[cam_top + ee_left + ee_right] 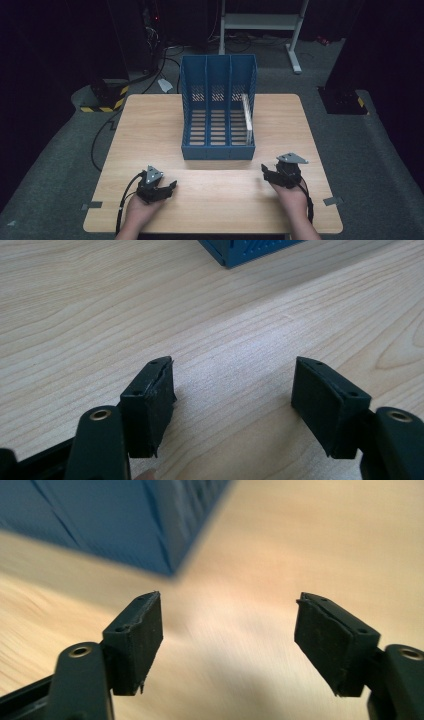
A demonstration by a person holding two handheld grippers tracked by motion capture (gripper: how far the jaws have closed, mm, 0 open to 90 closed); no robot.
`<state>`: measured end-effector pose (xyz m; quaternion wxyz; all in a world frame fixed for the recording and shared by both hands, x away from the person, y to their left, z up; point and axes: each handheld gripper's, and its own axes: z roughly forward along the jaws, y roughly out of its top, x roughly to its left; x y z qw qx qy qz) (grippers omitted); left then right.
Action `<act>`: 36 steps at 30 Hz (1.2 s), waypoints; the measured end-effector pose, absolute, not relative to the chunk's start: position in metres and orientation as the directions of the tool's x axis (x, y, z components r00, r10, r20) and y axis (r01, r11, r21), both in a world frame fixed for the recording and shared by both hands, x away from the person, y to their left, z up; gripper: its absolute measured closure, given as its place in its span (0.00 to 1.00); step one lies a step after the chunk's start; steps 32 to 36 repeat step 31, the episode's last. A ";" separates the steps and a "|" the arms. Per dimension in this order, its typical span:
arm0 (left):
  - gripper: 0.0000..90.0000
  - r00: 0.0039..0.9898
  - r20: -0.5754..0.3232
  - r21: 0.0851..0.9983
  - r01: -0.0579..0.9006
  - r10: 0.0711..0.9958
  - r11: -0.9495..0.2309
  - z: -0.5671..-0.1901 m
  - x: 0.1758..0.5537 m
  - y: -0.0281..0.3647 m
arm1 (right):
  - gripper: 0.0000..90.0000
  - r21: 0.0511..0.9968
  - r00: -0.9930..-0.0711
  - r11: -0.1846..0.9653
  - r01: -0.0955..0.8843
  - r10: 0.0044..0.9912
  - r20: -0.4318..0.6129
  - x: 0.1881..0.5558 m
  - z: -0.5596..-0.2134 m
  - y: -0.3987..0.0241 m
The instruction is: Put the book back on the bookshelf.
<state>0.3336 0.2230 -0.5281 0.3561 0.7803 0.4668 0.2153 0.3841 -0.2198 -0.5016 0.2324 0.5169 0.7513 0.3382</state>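
Resting near the table's (pixel 150 125) front edge, the left gripper (pixel 159 189) and right gripper (pixel 274 172) both hold their jaws wide apart on nothing, bare wood between the fingers (pixel 150 400). Beyond the fingertips stands the blue file rack (pixel 218 107), its open side toward the person. In its rightmost slot, ahead of the right fingers, a thin white book (pixel 247 120) stands upright on edge, its long axis running away from the person; it looks light, stiff and rather smooth, best pinched across its near edge.
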 end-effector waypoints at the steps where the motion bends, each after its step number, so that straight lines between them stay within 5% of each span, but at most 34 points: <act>1: 0.37 0.471 0.004 0.757 0.575 0.882 -0.311 -0.528 0.334 0.223 | 0.28 0.737 -0.349 0.235 0.634 0.937 0.002 0.383 -0.507 -0.223; 36: 0.37 0.468 0.004 0.757 0.576 0.884 -0.309 -0.528 0.334 0.222 | 0.25 0.720 -0.265 0.196 0.666 0.964 -0.018 0.381 -0.524 -0.243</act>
